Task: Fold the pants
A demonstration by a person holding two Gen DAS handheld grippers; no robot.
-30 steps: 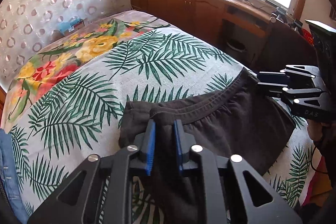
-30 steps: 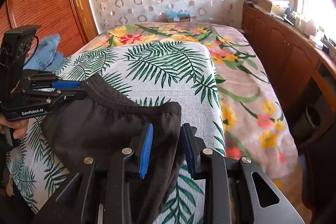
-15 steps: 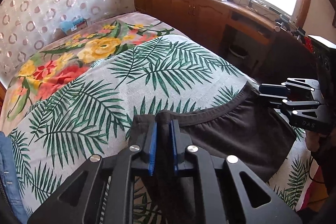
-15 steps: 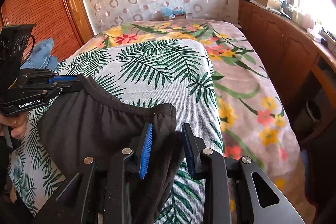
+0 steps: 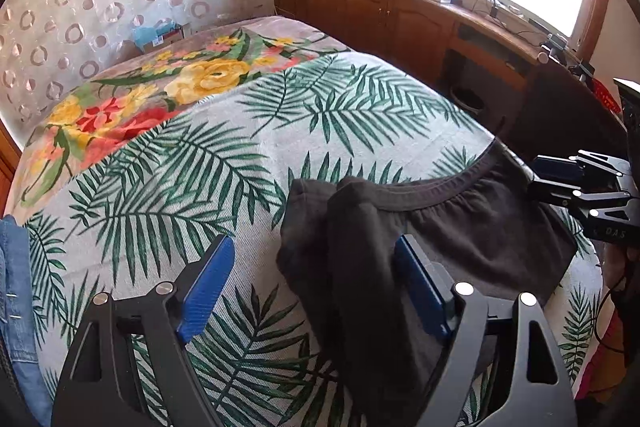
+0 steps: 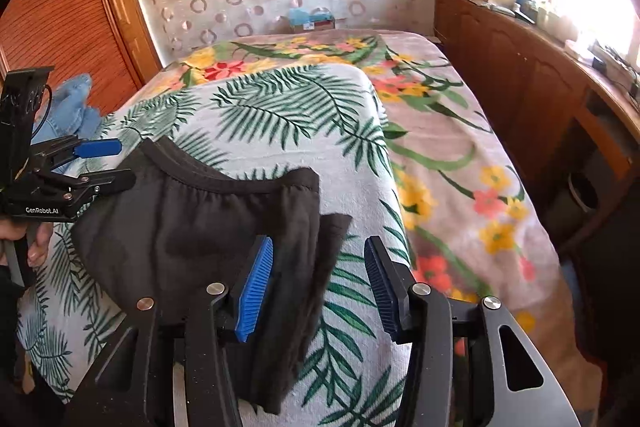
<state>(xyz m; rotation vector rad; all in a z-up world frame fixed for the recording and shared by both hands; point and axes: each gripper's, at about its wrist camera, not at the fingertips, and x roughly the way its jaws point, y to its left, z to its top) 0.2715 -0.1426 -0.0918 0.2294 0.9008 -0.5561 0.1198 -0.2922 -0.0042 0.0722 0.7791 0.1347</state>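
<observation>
The dark brown pants lie on the palm-leaf blanket at the near end of the bed, waistband toward the headboard. My left gripper is open, its blue pads wide apart over the waistband's left corner, and the cloth lies loose between them. It shows from the side in the right wrist view. My right gripper is open over the right corner of the pants, whose edge drapes between the pads. It also shows in the left wrist view.
Blue jeans lie at the bed's left edge, by a wooden wardrobe. A wooden cabinet with clutter runs under the window on the right. A tissue box sits at the headboard. A floral blanket covers the far bed.
Both grippers were shut on the waistband corners and have opened wide. The pants have dropped onto the blanket.
</observation>
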